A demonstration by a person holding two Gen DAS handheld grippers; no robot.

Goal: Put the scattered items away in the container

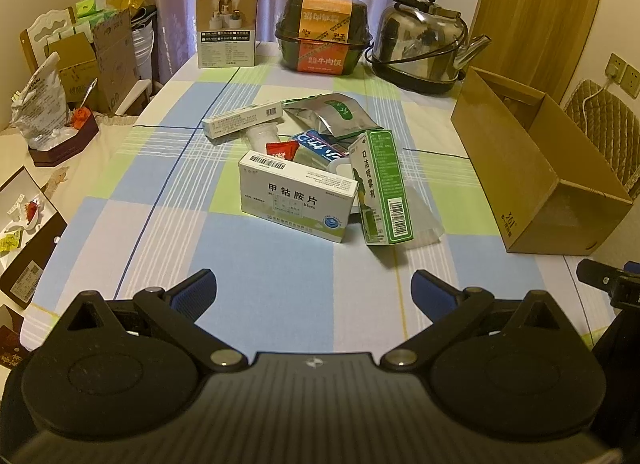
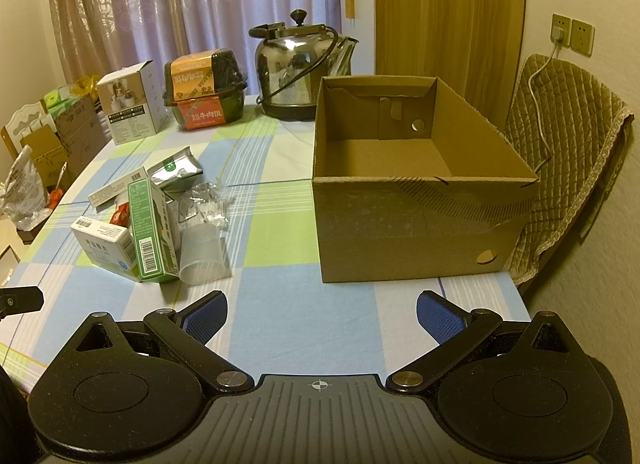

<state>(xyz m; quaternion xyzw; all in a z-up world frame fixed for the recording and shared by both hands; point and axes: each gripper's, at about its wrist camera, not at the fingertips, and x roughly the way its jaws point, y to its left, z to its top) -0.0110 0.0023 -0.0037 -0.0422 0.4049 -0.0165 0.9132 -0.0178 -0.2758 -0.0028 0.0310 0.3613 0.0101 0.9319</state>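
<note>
Fingers of both grippers (image 1: 314,288) (image 2: 322,310) spread; cardboard box (image 2: 404,224) empty.

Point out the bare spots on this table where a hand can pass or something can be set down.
Free: the checked tablecloth between the open brown cardboard box and the heap around the green-and-white spray carton, and the near strip before both open grippers. Crowded: the heap itself and the far edge by the steel kettle.

The left gripper (image 1: 314,290), jaws wide apart, faces a white medicine box (image 1: 296,200) beside the cardboard box (image 1: 560,200).
</note>
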